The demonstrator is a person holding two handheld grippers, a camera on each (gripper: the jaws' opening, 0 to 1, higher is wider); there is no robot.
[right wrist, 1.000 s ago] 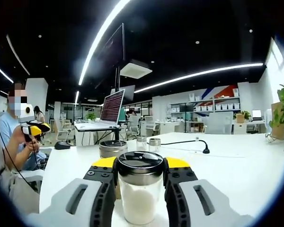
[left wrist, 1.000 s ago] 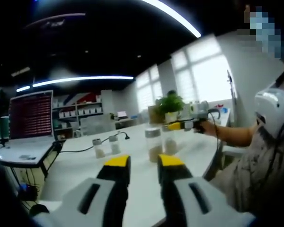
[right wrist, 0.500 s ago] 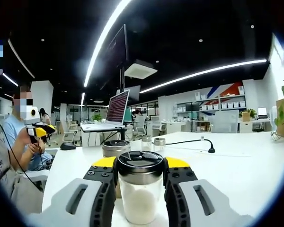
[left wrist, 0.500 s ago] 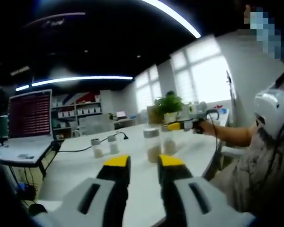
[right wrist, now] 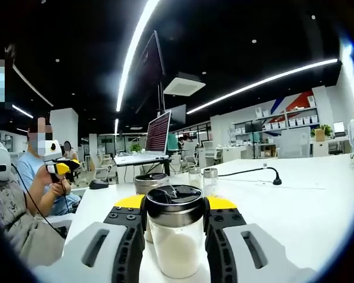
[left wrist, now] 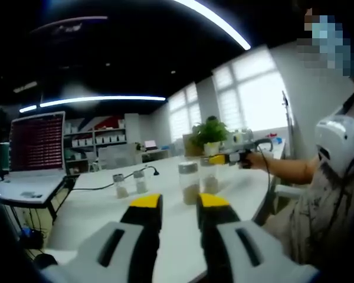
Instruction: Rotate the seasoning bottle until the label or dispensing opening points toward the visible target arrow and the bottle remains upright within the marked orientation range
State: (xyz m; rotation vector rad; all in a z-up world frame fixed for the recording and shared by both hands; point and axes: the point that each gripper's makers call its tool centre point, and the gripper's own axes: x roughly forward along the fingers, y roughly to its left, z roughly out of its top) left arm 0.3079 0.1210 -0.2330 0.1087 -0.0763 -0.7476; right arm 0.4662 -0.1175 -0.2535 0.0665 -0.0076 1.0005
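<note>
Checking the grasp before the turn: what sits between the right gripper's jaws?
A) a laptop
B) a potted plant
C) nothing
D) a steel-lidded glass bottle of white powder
D: in the right gripper view the right gripper has both jaws against the seasoning bottle, which stands upright.

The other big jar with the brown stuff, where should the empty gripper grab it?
Grab the brown-filled jar around its glass middle, below the lid, coming in level from the left gripper. It stands upright on the white table, round-sided, so the jaws can close across it.

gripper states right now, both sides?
Left gripper: open, jaws apart, holding nothing, above the white table.
Right gripper: shut on the seasoning bottle, which stands upright.
</note>
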